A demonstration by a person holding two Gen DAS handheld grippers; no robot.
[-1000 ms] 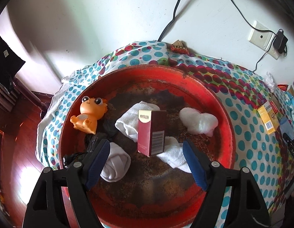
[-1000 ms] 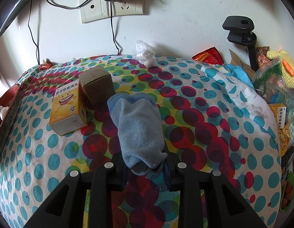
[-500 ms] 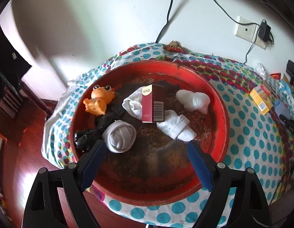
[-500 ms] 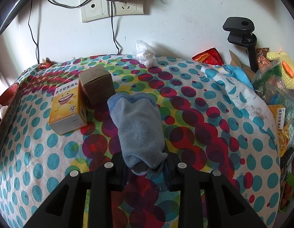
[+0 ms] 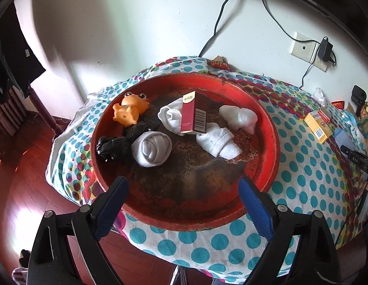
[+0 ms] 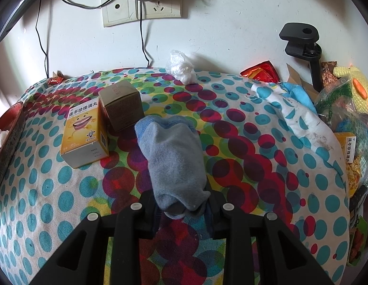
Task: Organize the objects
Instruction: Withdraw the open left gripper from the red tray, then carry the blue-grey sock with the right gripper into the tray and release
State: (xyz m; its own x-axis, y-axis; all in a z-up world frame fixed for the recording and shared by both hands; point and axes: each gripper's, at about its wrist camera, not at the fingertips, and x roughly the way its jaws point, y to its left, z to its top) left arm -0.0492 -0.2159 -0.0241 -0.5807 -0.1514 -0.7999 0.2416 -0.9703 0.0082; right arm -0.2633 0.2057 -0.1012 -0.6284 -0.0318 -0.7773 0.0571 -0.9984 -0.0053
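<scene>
The right gripper (image 6: pixel 181 210) clamps a grey-blue sock (image 6: pixel 170 159), stretched lengthwise away over the table (image 6: pixel 255 166). The red tray (image 5: pixel 267 128) lies far left, under the empty, still-opening left gripper (image 5: pixel 182 190).

Bare rusty floor is lying open at the round red metal tray's (image 5: pixel 269 128) lower centre (rolled grey-white sock (image 5: pixel 151 148) and upright maroon carton (image 5: pixel 193 112) are crowding its upper half).

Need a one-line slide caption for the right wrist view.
Right gripper shut on a blue-grey sock above the dotted cloth, beside two small boxes.
</scene>
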